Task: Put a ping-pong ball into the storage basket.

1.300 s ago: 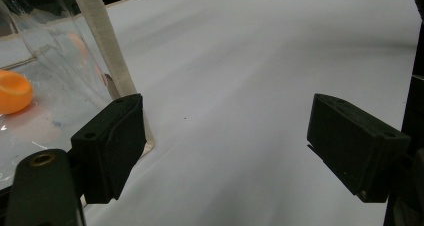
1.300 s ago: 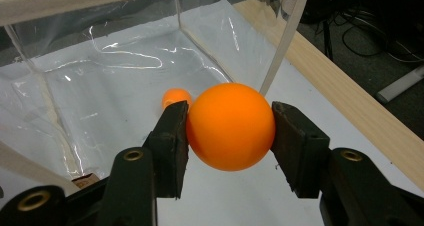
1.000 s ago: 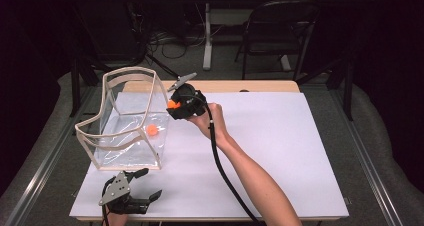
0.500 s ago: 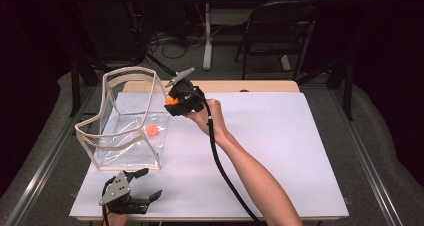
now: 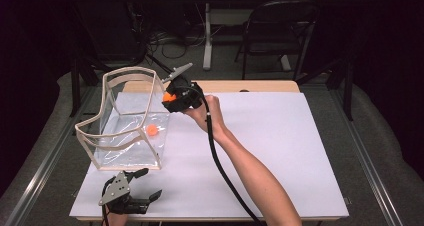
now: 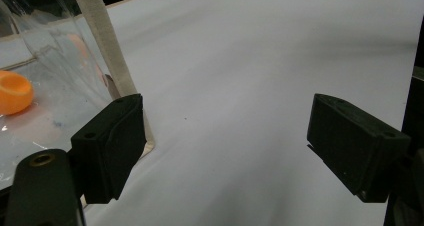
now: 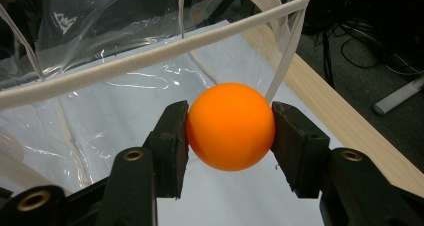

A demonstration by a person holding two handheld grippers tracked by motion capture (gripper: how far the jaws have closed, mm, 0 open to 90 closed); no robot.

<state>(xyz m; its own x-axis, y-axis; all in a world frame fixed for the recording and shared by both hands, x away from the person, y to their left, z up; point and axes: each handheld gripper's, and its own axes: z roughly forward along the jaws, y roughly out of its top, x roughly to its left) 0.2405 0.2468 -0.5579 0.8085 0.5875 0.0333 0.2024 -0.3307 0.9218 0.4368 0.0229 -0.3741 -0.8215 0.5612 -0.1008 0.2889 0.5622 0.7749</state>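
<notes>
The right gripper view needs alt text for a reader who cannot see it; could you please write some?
An orange ball is clamped between the two black jaws of the right gripper, held just outside the cream-trimmed rim of a clear plastic bag. Behind the ball lie the white table cover and a wooden table edge.

I see a table [image 5: 280, 136] covered with a white sheet, its wooden edge showing along the far side. A clear bag [image 5: 127, 121] with cream trim stands on its left part, with an orange ball [image 5: 151, 130] lying inside on the bag's floor.
</notes>
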